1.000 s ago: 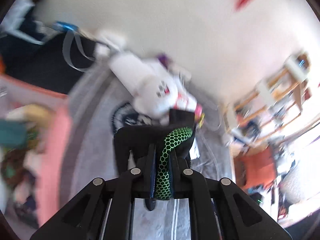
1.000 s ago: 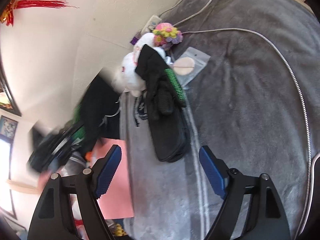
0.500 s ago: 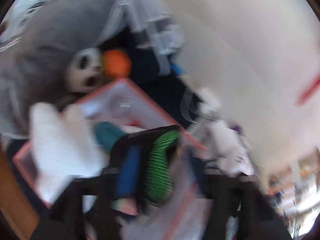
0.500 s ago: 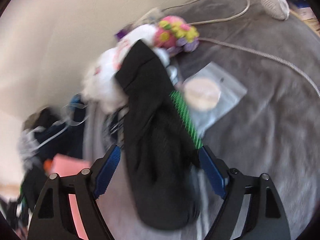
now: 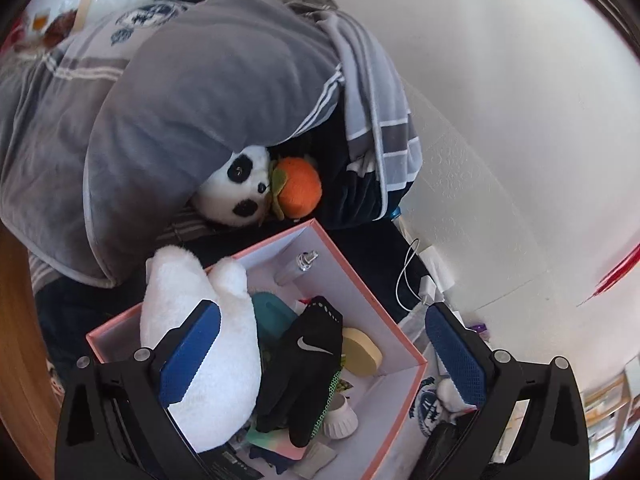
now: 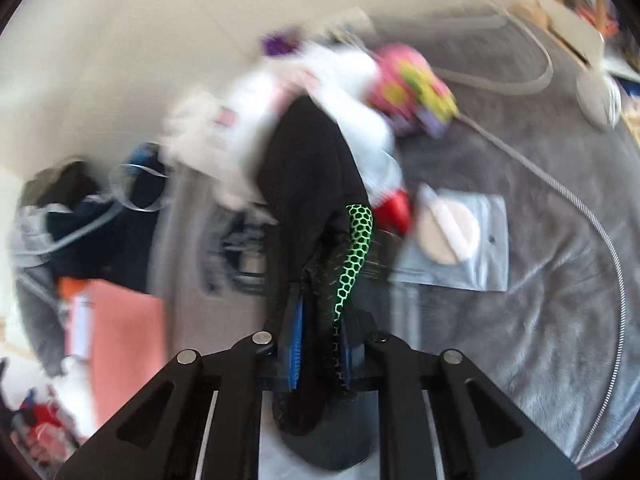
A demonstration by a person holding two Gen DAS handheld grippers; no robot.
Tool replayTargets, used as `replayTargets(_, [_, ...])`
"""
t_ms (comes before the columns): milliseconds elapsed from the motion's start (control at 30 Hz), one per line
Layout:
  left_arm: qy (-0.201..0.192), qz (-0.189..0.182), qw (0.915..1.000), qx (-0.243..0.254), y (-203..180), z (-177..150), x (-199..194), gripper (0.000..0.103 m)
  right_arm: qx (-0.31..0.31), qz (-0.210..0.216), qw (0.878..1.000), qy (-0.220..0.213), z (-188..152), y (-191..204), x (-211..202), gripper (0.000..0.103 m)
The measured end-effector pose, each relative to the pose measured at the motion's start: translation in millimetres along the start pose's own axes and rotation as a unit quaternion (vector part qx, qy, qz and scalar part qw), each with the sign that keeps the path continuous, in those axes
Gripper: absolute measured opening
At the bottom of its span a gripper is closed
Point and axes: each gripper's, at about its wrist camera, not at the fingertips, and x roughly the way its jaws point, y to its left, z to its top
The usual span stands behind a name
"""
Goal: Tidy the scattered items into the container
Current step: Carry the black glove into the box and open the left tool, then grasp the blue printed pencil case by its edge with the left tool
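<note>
The pink box sits below my left gripper, which is open and empty above it. Inside lie a black glove with green trim, a white plush, a yellow disc and other small items. My right gripper is shut on a second black glove with green honeycomb trim, held over the grey blanket. The pink box shows blurred at the lower left of the right wrist view.
A panda plush with an orange toy lies under a grey pillow beyond the box. On the blanket lie a white plush, a pink flower toy, a bagged round pad and a cable.
My left gripper swung over the box, opened and let its glove drop inside. My right gripper moved onto the second glove and shut on it.
</note>
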Motion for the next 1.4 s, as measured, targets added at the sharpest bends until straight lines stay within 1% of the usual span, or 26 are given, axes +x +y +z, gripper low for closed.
replayTargets(67, [0.007,-0.005,0.9999,-0.011,6.2,1.6,0.1,0.103,-0.023,0.029,0.999,-0.018,3.1,33.6,-34.8,0.014])
replayTargets(167, [0.008,-0.01,0.9996,-0.025,14.2,5.4,-1.9,0.103,-0.06,0.096,0.993,-0.043,3.0,94.9,-82.2,0.014])
replayTargets(233, [0.003,-0.011,0.9995,-0.031,19.4,8.5,-4.4,0.103,-0.09,0.138,0.984,-0.06,-2.4,140.6,-107.3,0.014])
replayTargets(300, [0.0,-0.009,0.9993,-0.036,24.8,12.0,-5.9,0.103,-0.122,0.185,0.972,-0.078,-13.5,187.2,-135.3,0.014])
replayTargets(367, [-0.001,-0.006,0.9991,-0.042,30.8,15.0,-6.8,0.103,-0.14,0.214,0.963,-0.088,-28.7,225.0,-145.5,0.014])
replayTargets(433, [0.001,-0.005,0.9988,-0.049,36.2,17.3,-6.1,0.103,-0.134,0.22,0.963,-0.082,-48.9,250.7,-138.2,0.016])
replayTargets(467, [0.002,-0.005,0.9986,-0.053,38.8,18.5,-5.7,0.103,-0.125,0.218,0.965,-0.072,-61.5,259.1,-127.3,0.022])
replayTargets(500, [0.002,-0.005,0.9984,-0.056,40.7,19.2,-5.7,0.103,-0.118,0.214,0.968,-0.052,-75.4,265.7,-112.0,0.038])
replayTargets(533, [0.002,-0.005,0.9983,-0.058,42.3,19.6,-6.2,0.103,-0.117,0.21,0.971,-0.015,-90.0,273.7,-92.5,0.058])
replayTargets(567, [0.001,-0.005,0.9983,-0.059,43.0,19.8,-6.9,0.103,-0.125,0.214,0.968,0.048,-108.2,282.9,-69.7,0.093])
replayTargets(600, [0.0,-0.004,0.9983,-0.059,43.0,19.7,-7.5,0.103,-0.135,0.227,0.958,0.111,-130.4,289.7,-48.8,0.089])
replayTargets(633, [-0.001,-0.003,0.9983,-0.058,42.2,19.6,-7.8,0.103,-0.14,0.24,0.949,0.149,-153.2,289.9,-34.5,0.085])
replayTargets(667, [-0.002,-0.003,0.9985,-0.054,40.2,19.1,-8.2,0.103,-0.144,0.243,0.945,0.167,-170.1,284.6,-26.4,0.083])
replayTargets(733, [-0.004,0.0,0.9989,-0.046,35.3,17.5,-8.5,0.103,-0.139,0.239,0.946,0.168,-183.5,264.1,-24.8,0.083])
replayTargets(800, [-0.004,0.001,0.9994,-0.033,26.5,13.2,-7.5,0.103,-0.105,0.239,0.955,0.142,-178.9,225.8,-33.8,0.083])
replayTargets(900, [0.002,0.003,1.0,-0.002,6.1,2.9,-4.2,0.103,-0.031,0.228,0.97,0.076,-157.4,153.0,-56.3,0.083])
replayTargets(967, [0.011,0.003,0.9993,0.036,-19.5,-13.2,0.5,0.103,0.019,0.2,0.979,0.029,-145.3,98.7,-75.2,0.085])
replayTargets(1033, [0.022,0.003,0.9961,0.085,-48.9,-33.0,5.6,0.103,0.07,0.169,0.983,-0.017,-136.6,39.5,-91.5,0.087])
replayTargets(1100, [0.038,0.0,0.9884,0.147,-82.7,-67.0,15.0,0.103,0.129,0.161,0.977,-0.053,-138.2,-15.0,-102.5,0.088])
replayTargets(1167, [0.063,-0.004,0.9732,0.221,-120.8,-116.4,29.0,0.103,0.187,0.18,0.962,-0.088,-146.4,-64.9,-102.3,0.088])
replayTargets(1233, [0.092,-0.007,0.9526,0.29,-155.1,-174.3,46.5,0.103,0.244,0.169,0.95,-0.094,-154.8,-101.4,-92.9,0.088])
replayTargets(1267, [0.116,-0.015,0.9404,0.319,-172.8,-207.3,58.6,0.103,0.28,0.15,0.945,-0.078,-154.9,-115.6,-84.3,0.09])
replayTargets(1300, [0.152,-0.032,0.927,0.341,-190.2,-242.4,73.1,0.103,0.305,0.149,0.938,-0.066,-152.2,-125.4,-76.1,0.09])
replayTargets(1333, [0.195,-0.051,0.9132,0.354,-206.1,-276.4,89.1,0.103,0.319,0.164,0.931,-0.062,-147.8,-130.1,-70.7,0.09])
replayTargets(1367, [0.226,-0.061,0.9044,0.357,-216.9,-299.8,101.0,0.103,0.329,0.18,0.925,-0.059,-142.2,-132.0,-68.1,0.09])
replayTargets(1400, [0.268,-0.067,0.8921,0.357,-232.0,-331.0,120.0,0.103,0.334,0.196,0.92,-0.061,-136.6,-131.8,-69.3,0.09])
